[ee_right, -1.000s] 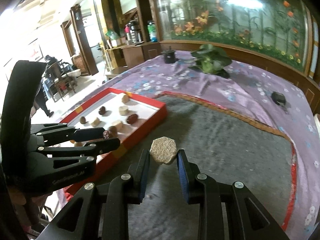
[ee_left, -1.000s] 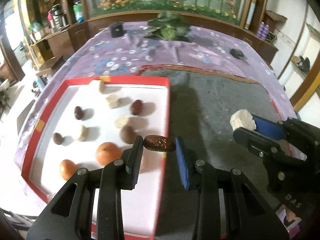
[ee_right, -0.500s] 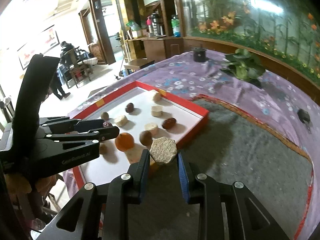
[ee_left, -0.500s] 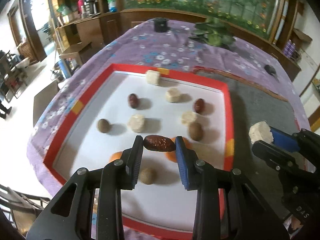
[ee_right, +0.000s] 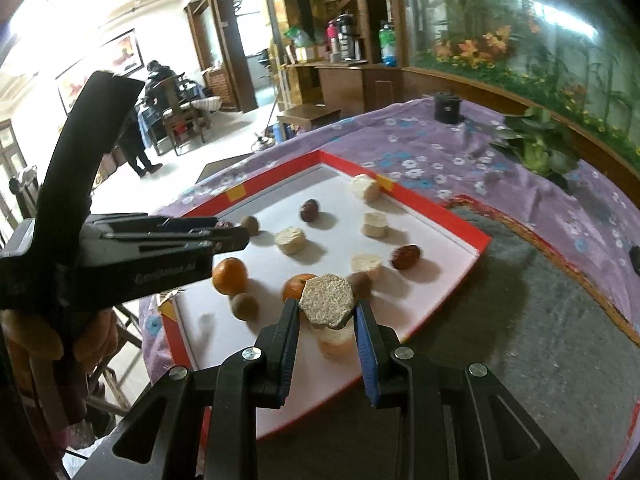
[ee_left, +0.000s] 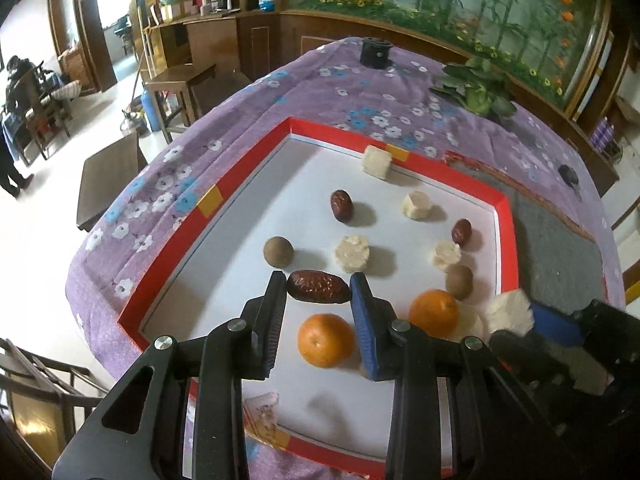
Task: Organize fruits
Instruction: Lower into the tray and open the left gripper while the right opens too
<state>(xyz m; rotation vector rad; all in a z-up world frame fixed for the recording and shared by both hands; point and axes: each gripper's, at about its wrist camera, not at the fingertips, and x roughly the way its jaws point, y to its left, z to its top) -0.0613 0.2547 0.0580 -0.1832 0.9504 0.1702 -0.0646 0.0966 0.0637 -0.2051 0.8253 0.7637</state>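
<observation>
Over the red-rimmed white tray (ee_left: 248,160), my left gripper (ee_left: 318,285) is shut on a dark wrinkled date (ee_left: 316,290), held crosswise. Below it lie two oranges (ee_left: 326,340) (ee_left: 434,314). My right gripper (ee_right: 327,311) is shut on a beige hexagonal cake (ee_right: 327,298) above the tray's (ee_right: 452,216) near right part. Another pale cake (ee_right: 336,340) lies right under it. In the left wrist view the right gripper (ee_left: 516,320) shows at the right edge with its cake (ee_left: 510,312). In the right wrist view the left gripper (ee_right: 230,236) comes in from the left.
Red dates (ee_left: 341,206) (ee_left: 461,232), pale cakes (ee_left: 352,252) (ee_left: 417,206) and round brown fruits (ee_left: 278,252) (ee_left: 459,281) are scattered in the tray. A grey mat (ee_right: 540,320) lies to its right on the purple floral cloth (ee_left: 320,92). A plant (ee_left: 476,92) and black cup (ee_left: 375,53) stand behind.
Both grippers have swung left from above the grey mat to above the tray, each still holding its item. The tray now fills both views.
</observation>
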